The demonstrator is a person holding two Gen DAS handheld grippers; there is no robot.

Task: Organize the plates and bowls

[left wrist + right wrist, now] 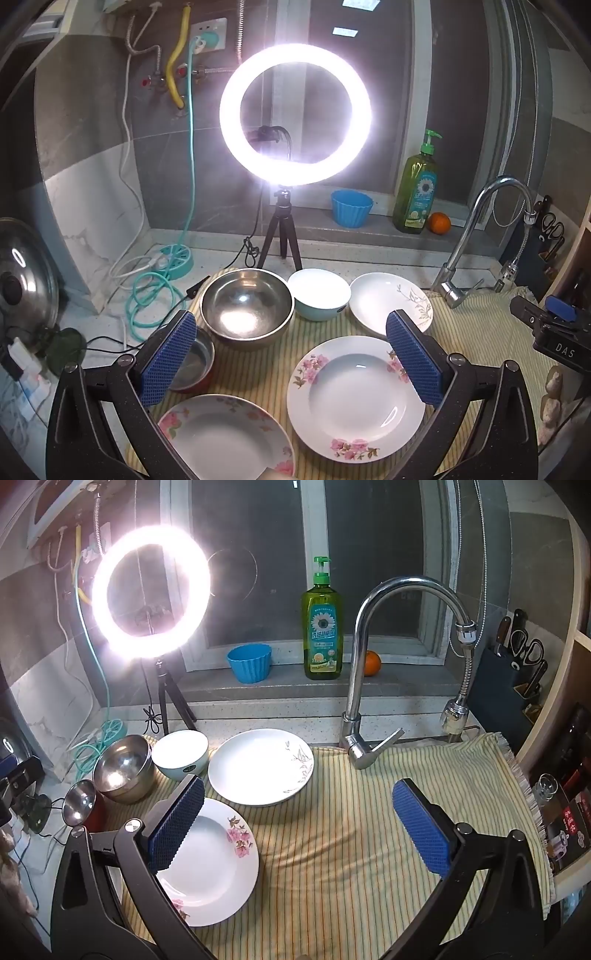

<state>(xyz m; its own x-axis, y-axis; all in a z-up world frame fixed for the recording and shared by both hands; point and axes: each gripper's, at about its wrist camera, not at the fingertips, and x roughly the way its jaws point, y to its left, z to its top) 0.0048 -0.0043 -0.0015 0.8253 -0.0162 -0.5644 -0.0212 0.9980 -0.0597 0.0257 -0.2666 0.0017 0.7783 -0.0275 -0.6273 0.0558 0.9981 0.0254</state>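
On a striped cloth (266, 373) lie two pink-flowered plates: one in the middle (356, 398), one near the front (225, 439). A white plate with a grey leaf pattern (384, 301) sits behind. A steel bowl (245, 306), a white-and-teal bowl (319, 293) and a small steel bowl with a red outside (195, 362) stand at the left. My left gripper (291, 354) is open above them, empty. My right gripper (299, 823) is open and empty over bare cloth (351, 830), beside a flowered plate (210, 864) and the leaf plate (260, 766).
A lit ring light on a tripod (295, 114) stands behind the bowls. A tap (373, 657) rises at the back right. A soap bottle (322, 627), a blue cup (250, 662) and an orange (372, 663) sit on the sill. Cables (151, 291) lie left.
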